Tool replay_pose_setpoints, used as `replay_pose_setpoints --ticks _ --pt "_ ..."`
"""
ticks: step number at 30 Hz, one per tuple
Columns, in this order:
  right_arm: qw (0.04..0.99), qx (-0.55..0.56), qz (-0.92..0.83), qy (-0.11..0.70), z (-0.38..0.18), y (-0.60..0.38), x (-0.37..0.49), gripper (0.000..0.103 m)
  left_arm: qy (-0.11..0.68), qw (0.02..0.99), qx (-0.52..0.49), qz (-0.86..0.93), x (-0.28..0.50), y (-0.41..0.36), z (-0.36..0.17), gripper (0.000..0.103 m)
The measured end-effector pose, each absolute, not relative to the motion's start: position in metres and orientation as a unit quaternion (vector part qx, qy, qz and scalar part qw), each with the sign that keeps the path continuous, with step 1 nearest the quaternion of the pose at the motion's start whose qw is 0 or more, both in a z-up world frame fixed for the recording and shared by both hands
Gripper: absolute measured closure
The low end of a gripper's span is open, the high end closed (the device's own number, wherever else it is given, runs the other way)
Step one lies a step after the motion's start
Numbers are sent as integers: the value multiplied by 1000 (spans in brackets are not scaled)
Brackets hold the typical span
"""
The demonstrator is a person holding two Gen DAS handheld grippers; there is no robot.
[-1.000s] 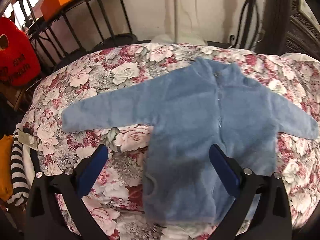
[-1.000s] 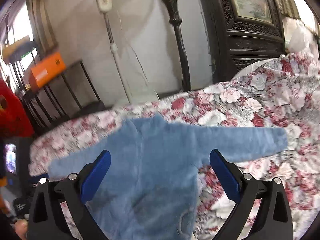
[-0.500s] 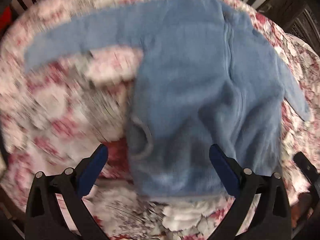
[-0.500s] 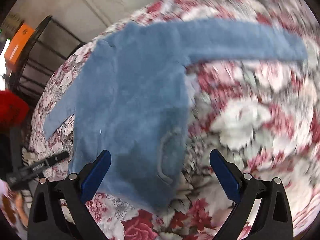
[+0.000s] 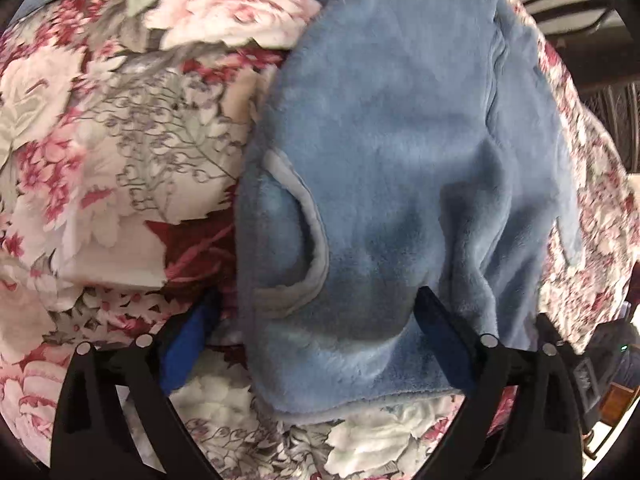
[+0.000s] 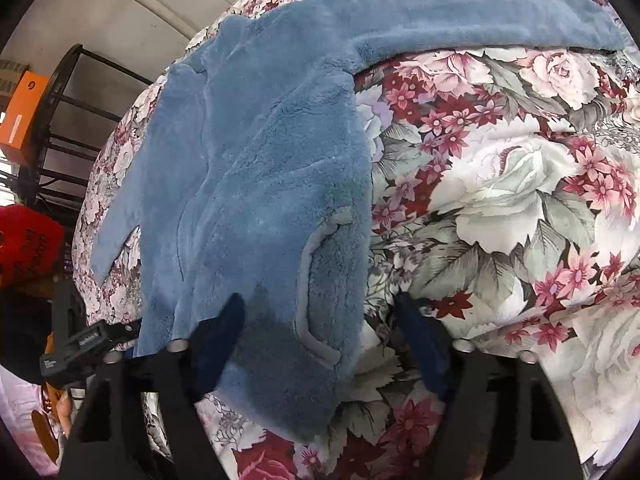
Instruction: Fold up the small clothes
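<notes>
A blue fleece jacket point(image 5: 400, 120) lies flat on a floral bedspread point(image 5: 100, 140), sleeves spread out. My left gripper point(image 5: 316, 320) points steeply down at the jacket's lower hem. It is open, its jaws straddling the corner with the curved pocket point(image 5: 296, 248); one blue pad point(image 5: 192, 332) rests on the bedspread. My right gripper point(image 6: 320, 320) hovers over the opposite hem corner of the jacket point(image 6: 260, 160). Its jaws are closing with that corner and its pocket point(image 6: 316, 280) between them. The pads do not press the cloth.
The bedspread point(image 6: 500, 180) covers the whole surface on the right. Past the bed's far edge stand a black metal rack point(image 6: 60, 128) with an orange box point(image 6: 20, 116) and a red item point(image 6: 28, 240). Dark carved furniture point(image 5: 616, 120) stands at the right.
Both grippers have dropped close to the jacket and tipped down onto its hem corners. The right jaws now stand narrower than before.
</notes>
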State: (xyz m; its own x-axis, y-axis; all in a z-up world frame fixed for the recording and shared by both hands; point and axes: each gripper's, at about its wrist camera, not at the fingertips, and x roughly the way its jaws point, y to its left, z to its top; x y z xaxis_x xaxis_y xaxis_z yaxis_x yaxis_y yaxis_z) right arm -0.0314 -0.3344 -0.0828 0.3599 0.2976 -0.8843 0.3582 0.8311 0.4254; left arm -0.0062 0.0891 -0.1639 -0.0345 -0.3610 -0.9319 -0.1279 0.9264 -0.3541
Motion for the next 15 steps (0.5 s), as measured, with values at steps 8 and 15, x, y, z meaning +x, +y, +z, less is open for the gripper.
replay_pose_setpoints --ticks 8,15 --pt "775 287 5 563 -83 -334 -33 57 703 687 -113 -145 -15 56 -152 36" --pt "794 317 -2 519 -62 -352 -45 89 690 691 -166 -134 -14 85 -135 89"
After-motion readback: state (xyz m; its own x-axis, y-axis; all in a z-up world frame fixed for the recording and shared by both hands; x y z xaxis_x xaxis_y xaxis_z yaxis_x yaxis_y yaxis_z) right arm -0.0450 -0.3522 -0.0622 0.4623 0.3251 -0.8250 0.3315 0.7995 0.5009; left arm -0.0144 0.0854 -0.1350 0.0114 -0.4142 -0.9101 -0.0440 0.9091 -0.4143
